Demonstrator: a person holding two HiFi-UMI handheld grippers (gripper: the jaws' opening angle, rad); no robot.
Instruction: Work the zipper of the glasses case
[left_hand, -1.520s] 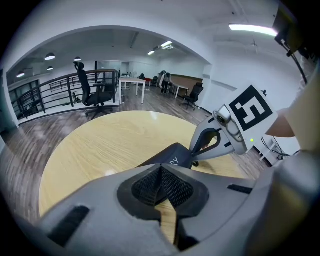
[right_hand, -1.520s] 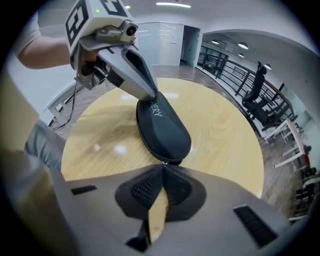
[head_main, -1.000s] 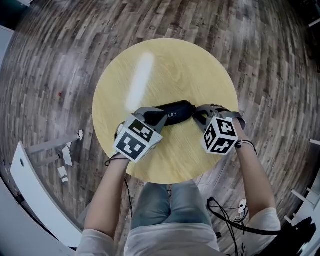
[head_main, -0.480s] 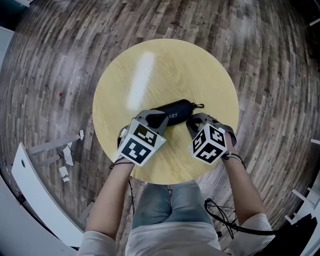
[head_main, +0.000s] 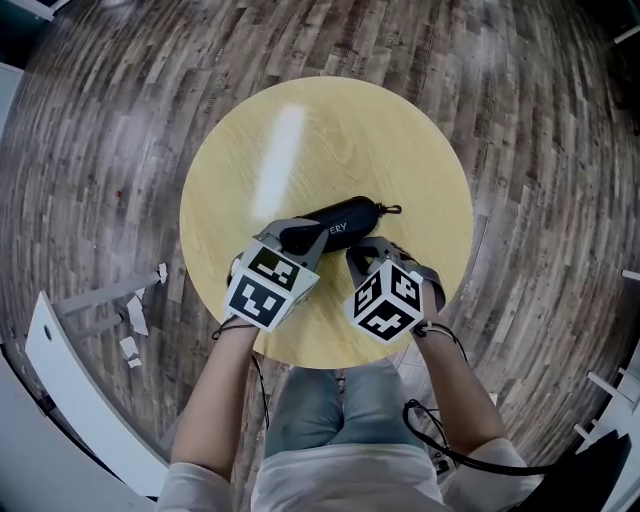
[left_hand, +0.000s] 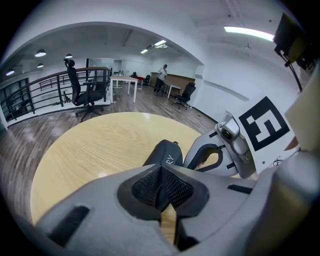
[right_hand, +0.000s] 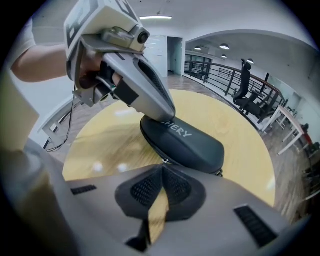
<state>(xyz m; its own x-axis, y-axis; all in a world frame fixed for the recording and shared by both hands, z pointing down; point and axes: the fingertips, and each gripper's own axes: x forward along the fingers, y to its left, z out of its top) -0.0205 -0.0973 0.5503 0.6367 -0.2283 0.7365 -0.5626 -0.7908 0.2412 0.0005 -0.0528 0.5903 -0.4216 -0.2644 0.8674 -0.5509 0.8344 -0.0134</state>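
Observation:
The black glasses case (head_main: 345, 215) lies across the near half of the round yellow table (head_main: 300, 130). My left gripper (head_main: 303, 237) is shut on the case's left end, and the case (left_hand: 165, 152) shows just past its tips (left_hand: 161, 175). From the other side, the left gripper (right_hand: 162, 114) comes down onto that same end of the case (right_hand: 192, 142). My right gripper (head_main: 362, 252) is at the case's near side, around the middle. It (right_hand: 162, 170) is shut, with a small metal zipper pull (right_hand: 165, 161) at its tips. A small loop (head_main: 395, 210) hangs off the case's right end.
Wooden floor surrounds the table. White scraps (head_main: 130, 310) and a white panel (head_main: 60, 380) lie on the floor to the left, and a black cable (head_main: 440, 430) trails by my right arm. A railing, an office chair (left_hand: 82, 92) and desks stand far off.
My right gripper has moved from the case's right end leftward along its near side, toward me. The left gripper has stayed on the left end, and the case has barely shifted.

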